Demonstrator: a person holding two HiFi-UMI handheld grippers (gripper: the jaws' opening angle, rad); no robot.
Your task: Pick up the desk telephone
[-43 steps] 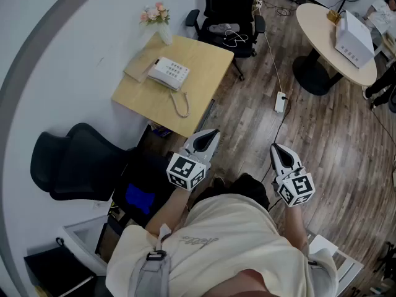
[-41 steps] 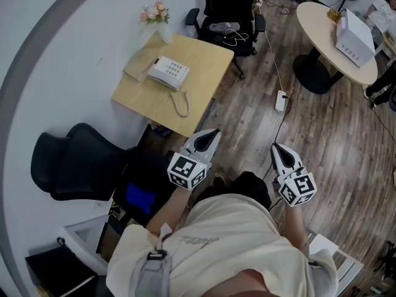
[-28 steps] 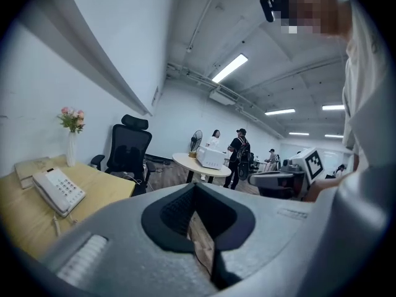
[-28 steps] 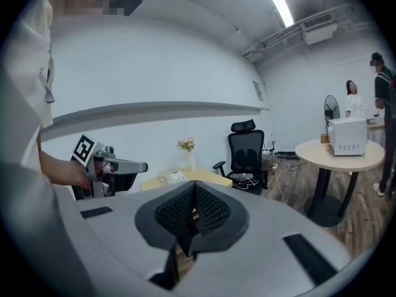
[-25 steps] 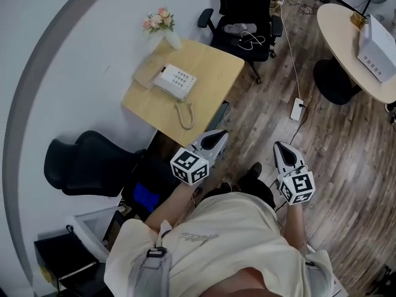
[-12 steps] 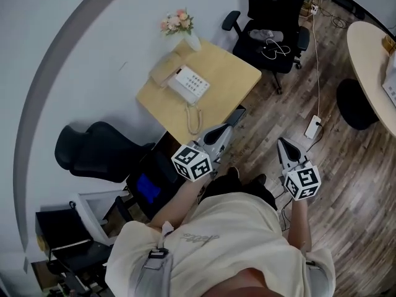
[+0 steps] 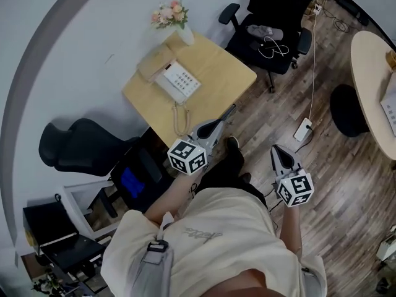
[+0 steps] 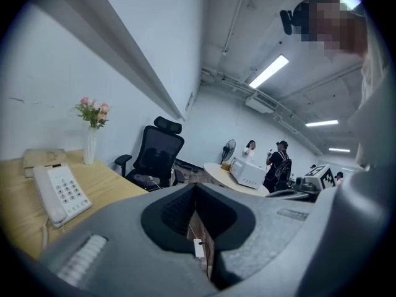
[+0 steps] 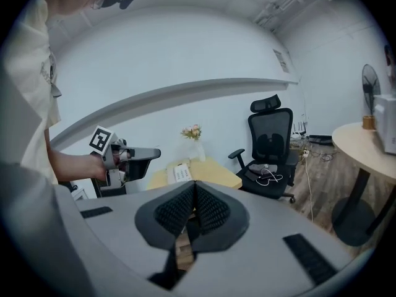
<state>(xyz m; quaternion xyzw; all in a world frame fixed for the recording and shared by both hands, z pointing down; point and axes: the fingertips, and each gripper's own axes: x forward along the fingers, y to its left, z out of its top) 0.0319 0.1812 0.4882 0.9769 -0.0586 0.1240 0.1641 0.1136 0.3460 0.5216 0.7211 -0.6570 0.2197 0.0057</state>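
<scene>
Desk telephone (image 7: pixel 178 82) is lying at the table's (image 7: pixel 216 73) wall edge; left gripper (image 7: pixel 228 112) and right gripper (image 7: pixel 276 150), both closed and empty, are drawing nearer.

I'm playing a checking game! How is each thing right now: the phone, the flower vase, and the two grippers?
desk telephone: hung up, untouched.
flower vase: standing upright.
left gripper: shut, empty.
right gripper: shut, empty.

My head camera looks steeply down, well back from the desk (image 7: pixel 216 73). Both gripper cameras look low along their jaws toward it — all three share its telephone (image 7: pixel 178 82) and the black chair (image 7: pixel 278 5).
</scene>
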